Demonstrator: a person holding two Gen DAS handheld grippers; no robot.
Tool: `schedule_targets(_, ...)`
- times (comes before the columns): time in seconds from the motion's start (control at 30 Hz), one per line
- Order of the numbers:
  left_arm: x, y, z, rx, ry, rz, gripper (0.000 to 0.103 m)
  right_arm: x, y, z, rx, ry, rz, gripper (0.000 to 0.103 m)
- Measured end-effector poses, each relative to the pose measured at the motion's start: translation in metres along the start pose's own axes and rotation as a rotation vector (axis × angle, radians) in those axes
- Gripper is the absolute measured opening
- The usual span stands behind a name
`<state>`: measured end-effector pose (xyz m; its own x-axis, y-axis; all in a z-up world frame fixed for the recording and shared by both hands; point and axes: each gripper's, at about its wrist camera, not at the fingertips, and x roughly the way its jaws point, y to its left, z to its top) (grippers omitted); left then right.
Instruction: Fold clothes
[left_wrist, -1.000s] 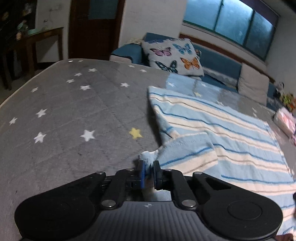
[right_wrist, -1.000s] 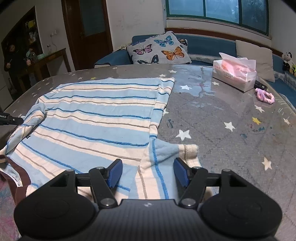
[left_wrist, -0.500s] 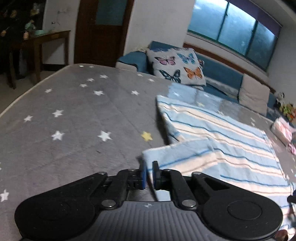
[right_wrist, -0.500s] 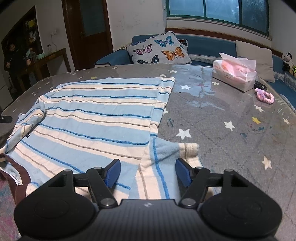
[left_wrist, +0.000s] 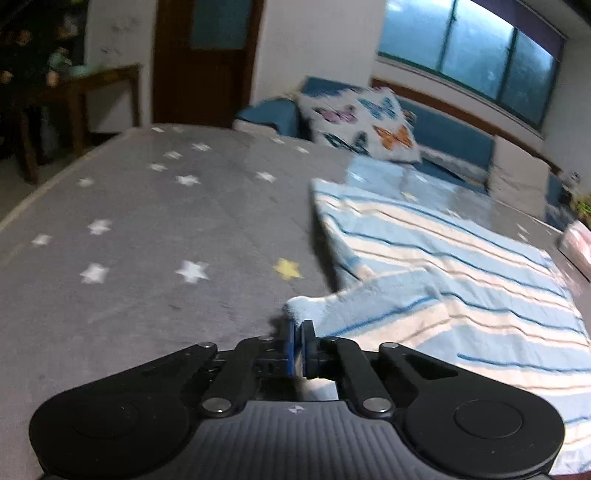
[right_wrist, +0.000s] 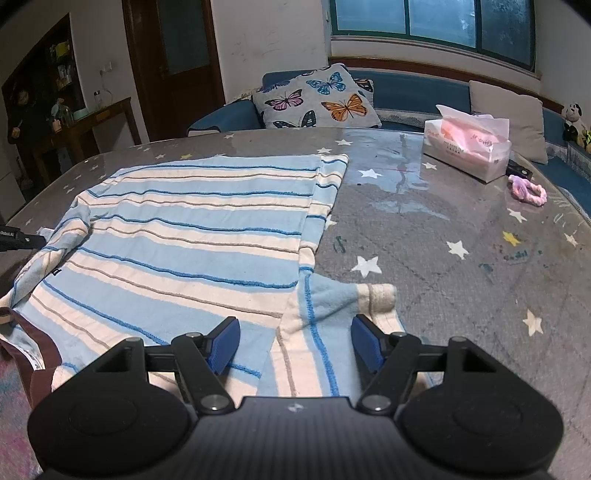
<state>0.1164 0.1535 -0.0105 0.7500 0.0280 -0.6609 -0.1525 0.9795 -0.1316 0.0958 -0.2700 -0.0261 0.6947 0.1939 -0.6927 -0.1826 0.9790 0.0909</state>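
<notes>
Lying spread flat across grey starred desk (right_wrist: 424, 236): striped sweater (right_wrist: 192, 236), soft, light, floppy. Pinching left sleeve cuff (left_wrist: 306, 308), left tool (left_wrist: 297, 338) clenched. Hovering released over right sleeve (right_wrist: 332, 306), right tool (right_wrist: 295, 345); gripping best at cuff.

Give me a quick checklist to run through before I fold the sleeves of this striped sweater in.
1. Left gripper shut at the left sleeve cuff: ok. Whether cloth is actually pinched: cannot tell, the picture is blurred.
2. Right gripper holding the right sleeve: not ok; its jaws stand open on either side of the sleeve, apart from it.
3. Sweater body spread flat on the table: ok.
4. Tissue box and pink scrunchie apart from the sweater: ok.
5. Right cuff flat: not ok, it is bunched up.
</notes>
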Motion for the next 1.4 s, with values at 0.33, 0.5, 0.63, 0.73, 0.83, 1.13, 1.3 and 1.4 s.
schedule_targets(0.33,-0.071,0.057,-0.022,-0.083,-0.061,0.253,0.003,-0.002,0.000,-0.003,-0.015,-0.001,-0.005,0.075)
schedule_targets(0.5,-0.063,0.075,-0.042,-0.107,0.017,0.305,0.005,-0.001,0.001,-0.002,-0.025,0.004,-0.005,0.077)
schedule_targets(0.63,-0.059,0.074,-0.041,-0.080,0.040,0.355,0.011,-0.001,0.000,-0.001,-0.030,0.013,-0.004,0.077)
schedule_targets(0.73,-0.068,0.071,-0.035,-0.072,0.020,0.360,0.024,-0.003,-0.001,-0.001,-0.022,0.017,-0.002,0.077)
schedule_targets(0.83,-0.078,0.060,-0.023,-0.071,-0.026,0.307,0.049,-0.007,-0.001,0.000,-0.015,0.013,0.002,0.076)
schedule_targets(1.13,-0.053,-0.020,-0.011,0.111,-0.004,0.048,0.069,-0.017,0.025,0.001,-0.099,0.014,0.069,0.077)
schedule_targets(1.3,-0.046,-0.058,-0.032,0.251,0.034,-0.042,0.079,-0.019,0.058,-0.005,-0.211,0.038,0.169,0.077)
schedule_targets(1.4,-0.047,-0.067,-0.045,0.308,0.045,-0.059,0.081,-0.017,0.076,-0.013,-0.291,0.062,0.213,0.077)
